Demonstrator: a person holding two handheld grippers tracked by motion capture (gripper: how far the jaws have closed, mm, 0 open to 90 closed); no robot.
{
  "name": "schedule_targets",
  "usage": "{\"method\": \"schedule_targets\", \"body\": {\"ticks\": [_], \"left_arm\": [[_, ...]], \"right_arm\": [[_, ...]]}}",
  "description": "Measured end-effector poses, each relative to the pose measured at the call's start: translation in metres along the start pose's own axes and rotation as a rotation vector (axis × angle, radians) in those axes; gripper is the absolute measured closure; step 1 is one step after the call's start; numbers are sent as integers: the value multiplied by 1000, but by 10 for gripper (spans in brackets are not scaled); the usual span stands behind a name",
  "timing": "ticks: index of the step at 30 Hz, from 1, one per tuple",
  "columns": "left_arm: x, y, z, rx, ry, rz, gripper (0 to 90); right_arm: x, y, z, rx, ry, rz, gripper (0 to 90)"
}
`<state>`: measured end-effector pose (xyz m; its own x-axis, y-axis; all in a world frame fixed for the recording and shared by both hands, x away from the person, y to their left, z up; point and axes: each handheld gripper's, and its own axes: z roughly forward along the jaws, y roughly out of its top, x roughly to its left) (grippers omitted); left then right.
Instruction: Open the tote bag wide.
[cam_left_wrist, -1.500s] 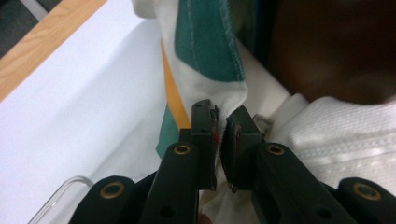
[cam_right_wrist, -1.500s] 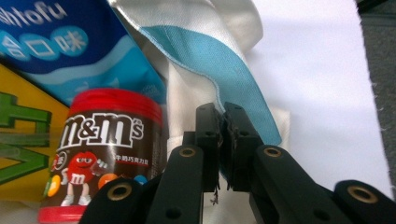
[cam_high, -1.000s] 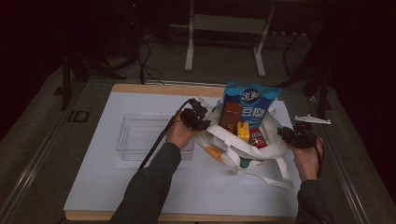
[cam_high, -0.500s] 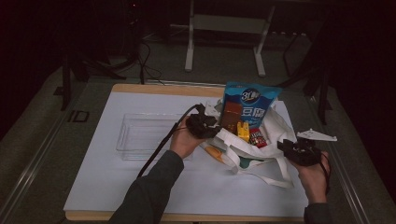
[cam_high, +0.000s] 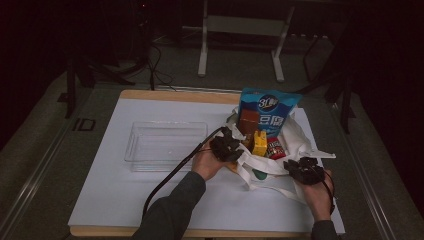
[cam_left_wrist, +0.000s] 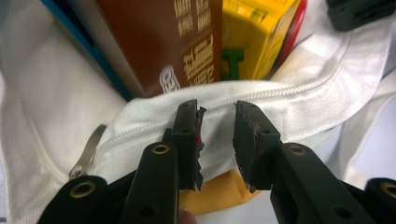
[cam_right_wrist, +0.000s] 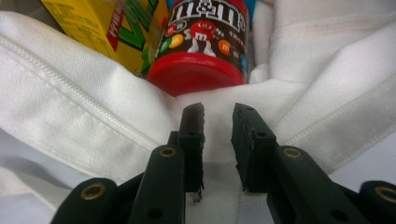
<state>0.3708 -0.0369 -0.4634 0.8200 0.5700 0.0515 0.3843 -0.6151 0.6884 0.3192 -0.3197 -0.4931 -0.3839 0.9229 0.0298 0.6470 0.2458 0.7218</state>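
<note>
Clear rigid plastic tray (cam_high: 165, 145), rectangular, left of centre on white table sheet (cam_high: 125, 200). Centre: left gripper (cam_high: 227, 146) at near rim of white cloth bag (cam_high: 280, 170); woven fabric, stitched hem, soft folds. Jaws a little apart, just been closing, hem (cam_left_wrist: 224, 95) between tips, not visibly pinched. Inside the bag: brown carton (cam_left_wrist: 163, 42), yellow box (cam_left_wrist: 254, 32), glossy blue pouch (cam_high: 267, 107), round red-lidded candy tub (cam_right_wrist: 203, 42). Lower right: right gripper (cam_high: 304, 170) over bag edge, jaws narrowly apart, just been closing, cloth (cam_right_wrist: 217, 140) between them.
</note>
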Motion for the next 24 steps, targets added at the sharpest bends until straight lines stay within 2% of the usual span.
{"method": "schedule_targets", "body": {"ticks": [4,7,10,11,16,22,24], "left_arm": [[1,-5,8,24,8,-17,724],[1,-8,13,50,16,-8,738],[1,-11,16,80,25,-5,749],[1,-11,16,86,31,8,749],[-2,-11,19,100,46,13,753],[-3,-11,20,108,49,16,758],[-2,-12,19,100,36,-1,754]], "right_arm": [[1,-4,7,8,-2,-10,745],[1,-8,9,-5,0,0,741],[2,-10,7,-14,-6,-14,734],[3,-10,6,-16,-11,-21,731],[7,-10,10,1,-31,-48,733],[7,-16,23,12,-3,-21,798],[7,-17,25,8,-2,-21,802]]}}
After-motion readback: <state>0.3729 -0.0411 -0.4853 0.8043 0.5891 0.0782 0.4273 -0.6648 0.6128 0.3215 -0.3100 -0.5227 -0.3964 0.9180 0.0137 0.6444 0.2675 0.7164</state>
